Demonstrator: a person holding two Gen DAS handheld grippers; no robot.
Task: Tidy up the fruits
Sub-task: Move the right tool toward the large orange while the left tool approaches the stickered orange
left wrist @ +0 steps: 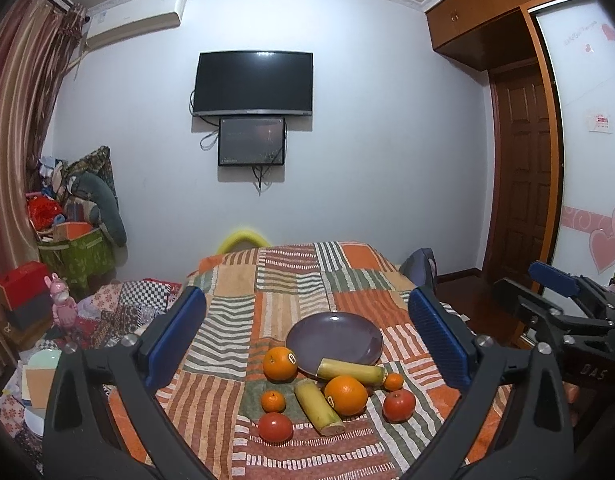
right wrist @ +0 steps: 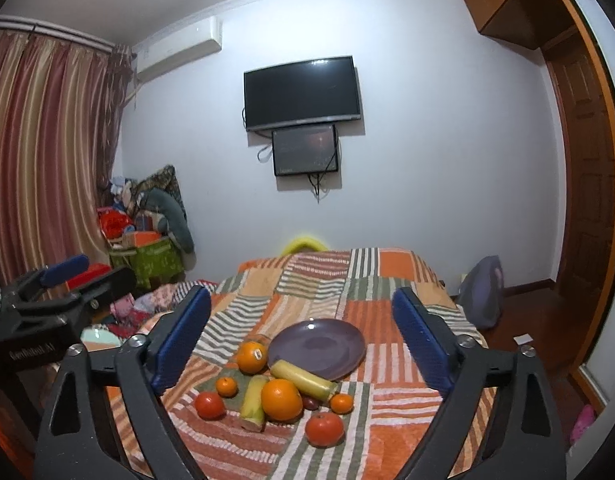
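Observation:
A purple plate [left wrist: 334, 336] [right wrist: 317, 342] lies empty on the patchwork cloth. In front of it sit two large oranges [left wrist: 280, 363] [left wrist: 345, 395], two small tangerines [left wrist: 273, 401] [left wrist: 393, 381], two red tomatoes [left wrist: 275, 427] [left wrist: 399, 405] and two yellow-green cane pieces [left wrist: 318, 408] [left wrist: 349, 370], one resting on the plate's near rim. My left gripper [left wrist: 307, 320] is open and empty, held above and short of the fruit. My right gripper [right wrist: 303, 320] is open and empty too, likewise back from the fruit [right wrist: 281, 399].
The fruit lies on a table covered by a striped orange, green and white patchwork cloth [left wrist: 291, 280]. A cluttered bed [left wrist: 119, 312] and boxes [left wrist: 75, 256] stand to the left. A blue-grey bag [right wrist: 481, 292] sits on the floor at the right, near a wooden door [left wrist: 523, 168].

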